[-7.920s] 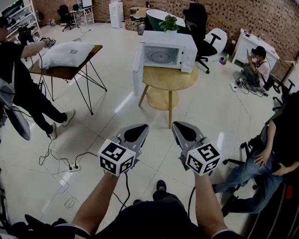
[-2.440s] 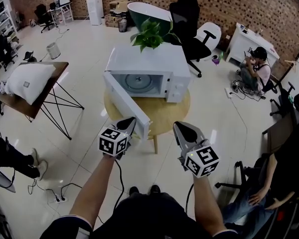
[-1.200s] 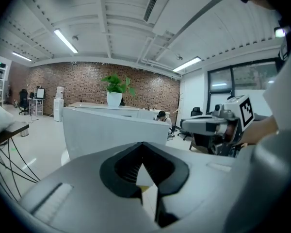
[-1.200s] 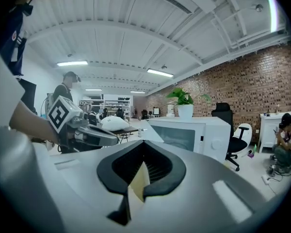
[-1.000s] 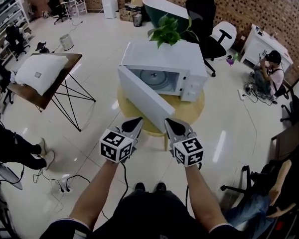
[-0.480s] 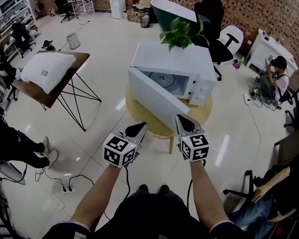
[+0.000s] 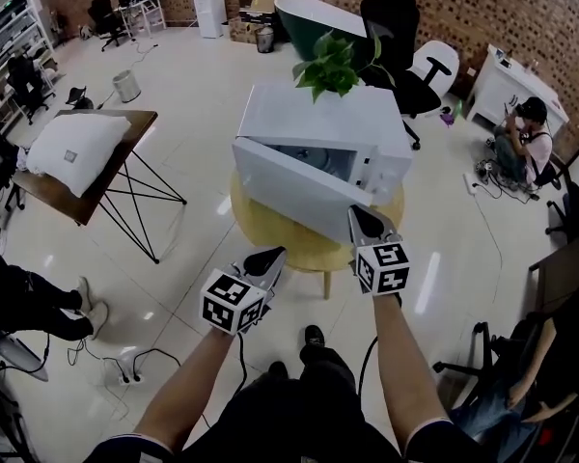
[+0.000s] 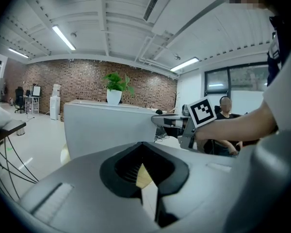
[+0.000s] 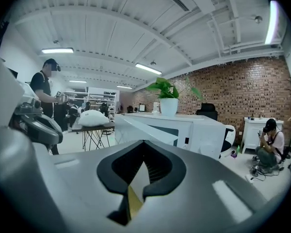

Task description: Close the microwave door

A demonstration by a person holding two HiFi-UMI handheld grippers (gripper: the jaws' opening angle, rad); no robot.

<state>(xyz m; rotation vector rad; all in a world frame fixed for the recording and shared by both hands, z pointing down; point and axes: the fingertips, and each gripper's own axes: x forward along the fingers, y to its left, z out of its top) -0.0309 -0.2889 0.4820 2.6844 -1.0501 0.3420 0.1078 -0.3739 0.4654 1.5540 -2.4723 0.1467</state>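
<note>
The white microwave (image 7: pixel 320 123) stands on a round wooden table (image 7: pixel 270 241) with a potted plant (image 7: pixel 330 61) on top. Its door (image 7: pixel 294 188) is partly open, hinged at the left and angled toward me. My right gripper (image 7: pixel 356 214) is shut and empty, its tips against the door's free right edge. My left gripper (image 7: pixel 273 255) is shut and empty, hanging back below the table's front rim, apart from the door. The left gripper view shows the door's outer face (image 8: pixel 106 125) and the right gripper (image 8: pixel 169 123). The right gripper view shows the door (image 9: pixel 143 128) slanting in front of the microwave body (image 9: pixel 201 132).
A dark table with a white pillow (image 7: pixel 72 143) stands at the left. Black and white office chairs (image 7: pixel 391 27) are behind the microwave. A person sits on the floor (image 7: pixel 521 138) at the right, others at the left and lower right edges. Cables (image 7: pixel 125 360) lie on the floor.
The door has swung from wide open to partly open. My right gripper has moved forward and up with the door's free edge. My left gripper has dropped back from the door.
</note>
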